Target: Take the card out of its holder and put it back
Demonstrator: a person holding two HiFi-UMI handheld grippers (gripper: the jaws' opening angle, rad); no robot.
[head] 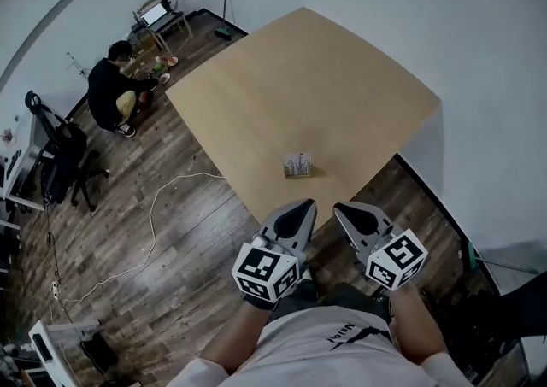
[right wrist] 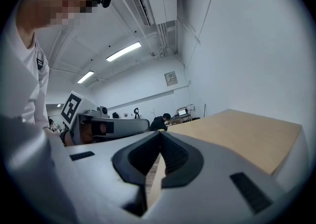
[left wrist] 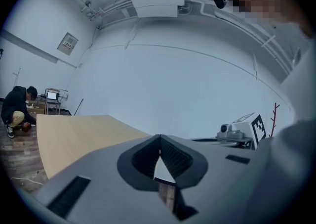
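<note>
Standing on the table [head: 299, 78], the card holder [head: 298, 165] bears unreadable print.

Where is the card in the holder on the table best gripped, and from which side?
Probably its top edge, from above: the card seems to stand upright in the holder, so only its upper part is free. It is too small to tell more.

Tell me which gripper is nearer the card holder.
Left. The left gripper is at the table's near edge, in line with the card holder; the right gripper sits beside it, offset right.
</note>
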